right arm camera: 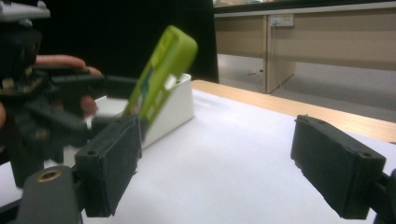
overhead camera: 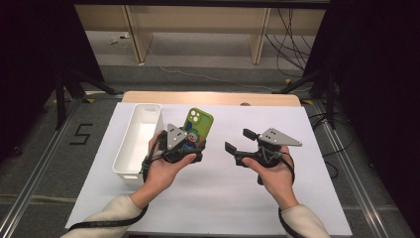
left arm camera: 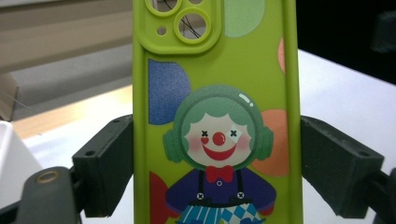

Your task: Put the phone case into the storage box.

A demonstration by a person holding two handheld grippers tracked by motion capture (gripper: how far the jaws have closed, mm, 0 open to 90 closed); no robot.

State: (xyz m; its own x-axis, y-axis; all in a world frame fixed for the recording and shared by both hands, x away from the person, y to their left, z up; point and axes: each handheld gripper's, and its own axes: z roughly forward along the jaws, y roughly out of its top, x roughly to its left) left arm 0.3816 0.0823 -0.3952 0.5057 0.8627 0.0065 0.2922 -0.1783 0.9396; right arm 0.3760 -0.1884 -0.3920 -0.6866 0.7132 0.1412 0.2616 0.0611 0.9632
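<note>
The left gripper (overhead camera: 190, 144) clamps a lime-green phone case (left arm camera: 215, 116) by its long edges, matte, rubbery, printed with a clown, camera cut-outs at the far end; the case tilts up and away from the jaws; just beyond its left side sits a smooth white oblong bin (overhead camera: 136, 141); the right gripper (overhead camera: 238, 140), well apart on the other side, stands wide and empty; beneath both lies a white table sheet (overhead camera: 223, 188); beyond, a wood edge, grey floor, trailing cables.
</note>
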